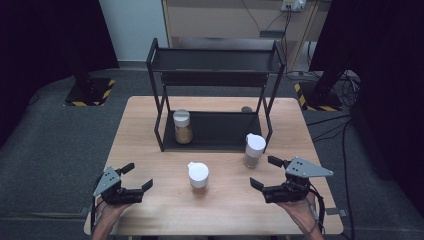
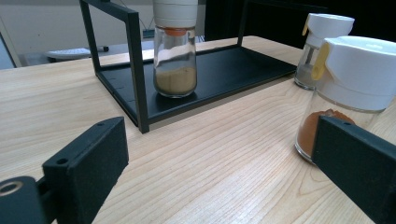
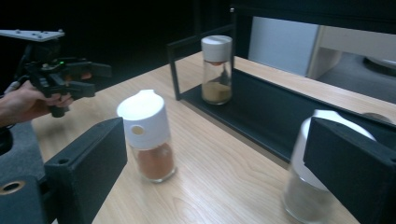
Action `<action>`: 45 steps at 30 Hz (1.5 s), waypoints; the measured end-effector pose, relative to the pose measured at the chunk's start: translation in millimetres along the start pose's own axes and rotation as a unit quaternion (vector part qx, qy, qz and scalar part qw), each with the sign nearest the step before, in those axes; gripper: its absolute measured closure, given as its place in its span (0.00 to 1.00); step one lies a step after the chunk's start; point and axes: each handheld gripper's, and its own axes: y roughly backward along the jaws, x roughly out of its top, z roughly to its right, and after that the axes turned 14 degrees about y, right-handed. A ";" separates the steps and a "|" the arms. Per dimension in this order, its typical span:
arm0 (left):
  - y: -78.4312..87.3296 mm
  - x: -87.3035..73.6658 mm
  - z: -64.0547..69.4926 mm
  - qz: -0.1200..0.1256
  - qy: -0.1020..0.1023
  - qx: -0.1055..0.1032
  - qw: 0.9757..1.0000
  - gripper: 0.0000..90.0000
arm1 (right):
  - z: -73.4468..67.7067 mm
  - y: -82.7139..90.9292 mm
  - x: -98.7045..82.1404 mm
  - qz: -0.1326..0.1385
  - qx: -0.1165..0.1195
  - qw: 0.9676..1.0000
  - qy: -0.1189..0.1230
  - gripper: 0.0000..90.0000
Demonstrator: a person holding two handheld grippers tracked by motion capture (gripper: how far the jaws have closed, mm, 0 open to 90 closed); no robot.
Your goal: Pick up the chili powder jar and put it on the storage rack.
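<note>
Three glass spice jars with white caps are in view. One with orange-brown powder point(image 1: 198, 178) point(image 2: 348, 100) point(image 3: 148, 136) stands on the table's middle front. A second with grey powder point(image 1: 253, 150) point(image 2: 319, 49) point(image 3: 314, 179) stands just outside the black rack's right front leg. The third, holding tan powder point(image 1: 182, 127) point(image 2: 175, 49) point(image 3: 216, 70), stands on the lower shelf of the rack point(image 1: 215, 135) at its left. My left gripper point(image 1: 136, 177) point(image 2: 219, 177) is open near the front left. My right gripper point(image 1: 265, 172) point(image 3: 219, 172) is open at front right, near the grey jar.
The two-tier black metal rack point(image 2: 133, 60) point(image 3: 261, 109) stands at the back middle of the wooden table point(image 1: 150, 150); its upper shelf point(image 1: 215, 61) is bare. A small dark round thing point(image 1: 246, 109) lies behind the rack. Dark floor and stand bases surround the table.
</note>
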 end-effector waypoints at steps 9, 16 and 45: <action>0.2 0.0 -0.5 -0.001 0.001 -0.001 1.000 0.04 | -4.0 -24.4 11.5 0.000 0.031 0.999 0.013 0.07; 0.3 0.0 -0.6 -0.001 0.000 0.000 1.000 0.04 | -6.8 -43.0 17.7 -0.004 0.051 0.999 0.019 0.07; -0.2 -0.1 -1.6 -0.003 -0.002 -0.004 1.000 0.04 | -34.8 -133.6 26.5 -0.040 0.090 0.995 0.023 0.08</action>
